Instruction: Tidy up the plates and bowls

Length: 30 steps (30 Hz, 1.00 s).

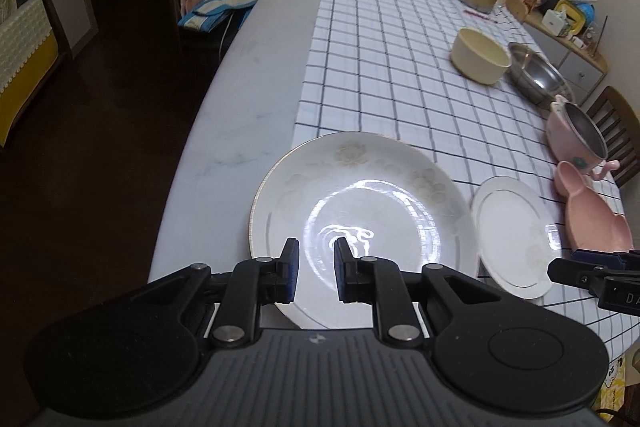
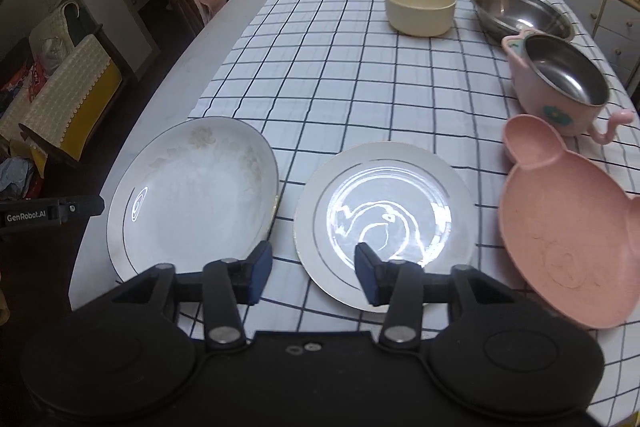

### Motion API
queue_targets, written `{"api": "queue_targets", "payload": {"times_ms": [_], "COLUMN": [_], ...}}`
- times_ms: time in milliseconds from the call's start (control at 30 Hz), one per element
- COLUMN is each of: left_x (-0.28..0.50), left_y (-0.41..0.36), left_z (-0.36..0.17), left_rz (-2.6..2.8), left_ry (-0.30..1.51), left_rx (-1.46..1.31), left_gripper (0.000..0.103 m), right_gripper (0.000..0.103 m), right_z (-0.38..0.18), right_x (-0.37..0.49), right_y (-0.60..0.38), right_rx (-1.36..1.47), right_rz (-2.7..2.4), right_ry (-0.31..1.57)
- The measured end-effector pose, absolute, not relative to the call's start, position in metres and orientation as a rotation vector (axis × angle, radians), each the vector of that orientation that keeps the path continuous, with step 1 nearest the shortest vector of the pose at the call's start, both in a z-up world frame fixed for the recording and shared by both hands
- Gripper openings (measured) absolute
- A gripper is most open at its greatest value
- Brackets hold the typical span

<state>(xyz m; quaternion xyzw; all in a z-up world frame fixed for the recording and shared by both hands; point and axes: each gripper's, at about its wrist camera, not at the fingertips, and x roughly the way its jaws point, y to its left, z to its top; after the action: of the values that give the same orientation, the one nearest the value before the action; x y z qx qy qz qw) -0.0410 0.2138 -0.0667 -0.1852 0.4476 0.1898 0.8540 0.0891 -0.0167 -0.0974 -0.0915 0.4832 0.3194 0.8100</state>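
The left claw [image 1: 314,269] hangs over the large white plate [image 1: 360,211], its pads a narrow gap apart and pinching nothing. The right claw [image 2: 314,273] is spread wide and empty above the near rim of the small white plate [image 2: 386,223]. Both plates lie side by side, apart, at the near end of the surface [image 1: 224,131], with a pink animal-shaped dish [image 2: 572,227] just to the right. Farther back on the checked cloth [image 2: 340,67] stand a pink steel-lined bowl [image 2: 560,83], a steel bowl [image 2: 520,11] and a cream bowl [image 2: 420,7].
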Motion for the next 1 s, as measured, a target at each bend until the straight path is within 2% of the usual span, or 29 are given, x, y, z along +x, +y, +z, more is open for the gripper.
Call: {"api": "queue_targets", "payload": {"times_ms": [133, 200, 267, 300, 433, 600, 733, 1000], "left_x": [-0.041, -0.040, -0.041, -0.041, -0.032, -0.014, 0.006, 0.055], "left_y": [0.194, 0.184, 0.174, 0.170, 0.156, 0.137, 0.127, 0.111], "left_z": [-0.055, -0.050, -0.045, -0.043, -0.034, -0.026, -0.021, -0.031], "left_rz": [0.380, 0.366, 0.360, 0.358, 0.320, 0.244, 0.172, 0.012], "left_ry": [0.916, 0.904, 0.880, 0.868, 0.858, 0.835, 0.810, 0.852], "left_rx": [-0.365, -0.359, -0.353, -0.348, -0.330, -0.273, -0.229, -0.151], "left_gripper": [0.020, 0.032, 0.062, 0.066, 0.068, 0.072, 0.076, 0.076], "right_gripper": [0.063, 0.065, 0.070, 0.074, 0.080, 0.095, 0.099, 0.099], "right_z": [-0.087, -0.083, -0.079, -0.077, -0.071, -0.063, -0.059, -0.064], "right_x": [0.084, 0.082, 0.080, 0.079, 0.078, 0.076, 0.076, 0.084], "right_y": [-0.037, -0.046, -0.055, -0.058, -0.072, -0.088, -0.095, -0.108], "right_rx": [-0.179, -0.170, -0.167, -0.166, -0.161, -0.165, -0.160, -0.095], "right_rz": [0.669, 0.663, 0.656, 0.651, 0.632, 0.586, 0.545, 0.423], "right_ry": [1.002, 0.990, 0.977, 0.971, 0.948, 0.906, 0.892, 0.909]}}
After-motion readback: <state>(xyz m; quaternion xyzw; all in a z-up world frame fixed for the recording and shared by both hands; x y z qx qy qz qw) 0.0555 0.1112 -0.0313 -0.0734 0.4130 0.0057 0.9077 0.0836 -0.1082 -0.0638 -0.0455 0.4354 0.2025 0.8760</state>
